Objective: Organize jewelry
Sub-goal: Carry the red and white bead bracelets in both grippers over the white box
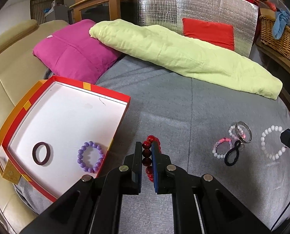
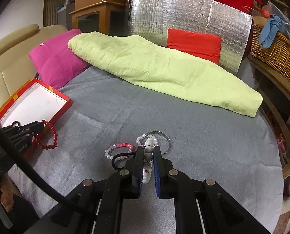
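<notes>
Grey bedspread (image 1: 183,105) fills both views, w/ a lime-green blanket (image 1: 183,52) and magenta pillow (image 1: 74,52) at 12 o'clock, silver foil panel (image 2: 183,15) behind, wicker basket (image 2: 277,48) at 2 o'clock.

Left wrist view: red-and-orange box (image 1: 14,115) w/ white inside sits at 9 o'clock. Inside it, a dark maroon ring-shaped band (image 1: 41,153) and a purple bead bracelet (image 1: 90,157) lie apart, near the box's near edge. Left gripper (image 1: 146,146) has its fingers narrowed onto a red bead bracelet (image 1: 147,157), pinched between the pads just right of the box's corner; in the right wrist view that bracelet hangs as a loop from the tips.

At 3 o'clock in the left wrist view, a loose cluster on the bedspread: pink-and-white bead bracelet (image 1: 221,148), black hair tie (image 1: 232,155), silver bangle (image 1: 244,131) overlapping a small pale bead bracelet (image 1: 233,131).

Right gripper (image 2: 149,150) is closed narrow on a white bead bracelet (image 2: 148,156), beads stacked between the pads, just on the near side of that cluster.
</notes>
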`<state>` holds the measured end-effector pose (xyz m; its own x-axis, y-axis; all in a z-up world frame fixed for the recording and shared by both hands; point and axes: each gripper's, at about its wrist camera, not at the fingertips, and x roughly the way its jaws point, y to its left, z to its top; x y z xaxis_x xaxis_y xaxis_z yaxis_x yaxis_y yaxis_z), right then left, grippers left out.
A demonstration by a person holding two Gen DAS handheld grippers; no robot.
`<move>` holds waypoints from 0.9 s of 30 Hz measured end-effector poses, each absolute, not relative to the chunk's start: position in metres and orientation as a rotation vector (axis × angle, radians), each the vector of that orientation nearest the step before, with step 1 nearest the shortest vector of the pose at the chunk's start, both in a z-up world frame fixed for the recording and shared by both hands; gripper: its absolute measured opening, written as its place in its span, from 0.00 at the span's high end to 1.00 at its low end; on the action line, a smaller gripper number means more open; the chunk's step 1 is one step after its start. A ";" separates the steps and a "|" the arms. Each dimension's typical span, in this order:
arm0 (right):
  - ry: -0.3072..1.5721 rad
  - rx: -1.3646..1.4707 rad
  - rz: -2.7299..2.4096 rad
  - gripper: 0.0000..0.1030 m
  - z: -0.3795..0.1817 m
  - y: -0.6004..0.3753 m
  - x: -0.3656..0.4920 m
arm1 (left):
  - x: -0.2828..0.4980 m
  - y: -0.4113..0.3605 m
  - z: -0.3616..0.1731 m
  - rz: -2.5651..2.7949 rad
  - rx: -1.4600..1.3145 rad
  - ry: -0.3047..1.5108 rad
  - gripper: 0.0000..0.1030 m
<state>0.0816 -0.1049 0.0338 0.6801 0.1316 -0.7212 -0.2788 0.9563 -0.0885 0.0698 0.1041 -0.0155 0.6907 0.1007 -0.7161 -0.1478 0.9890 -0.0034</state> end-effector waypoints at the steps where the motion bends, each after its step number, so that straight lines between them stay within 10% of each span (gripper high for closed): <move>1: 0.790 -0.198 0.232 0.90 0.034 -0.104 0.081 | 0.070 0.106 -0.015 0.140 -0.064 0.797 0.91; 27: 0.762 -0.235 0.363 0.90 0.050 -0.021 0.097 | 0.062 0.194 -0.001 0.283 -0.118 0.771 0.91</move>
<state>0.0966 -0.0209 0.0495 0.6659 0.2346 -0.7083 -0.4023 0.9123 -0.0761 0.0619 0.1945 -0.0011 0.6817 0.2088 -0.7012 -0.2944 0.9557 -0.0015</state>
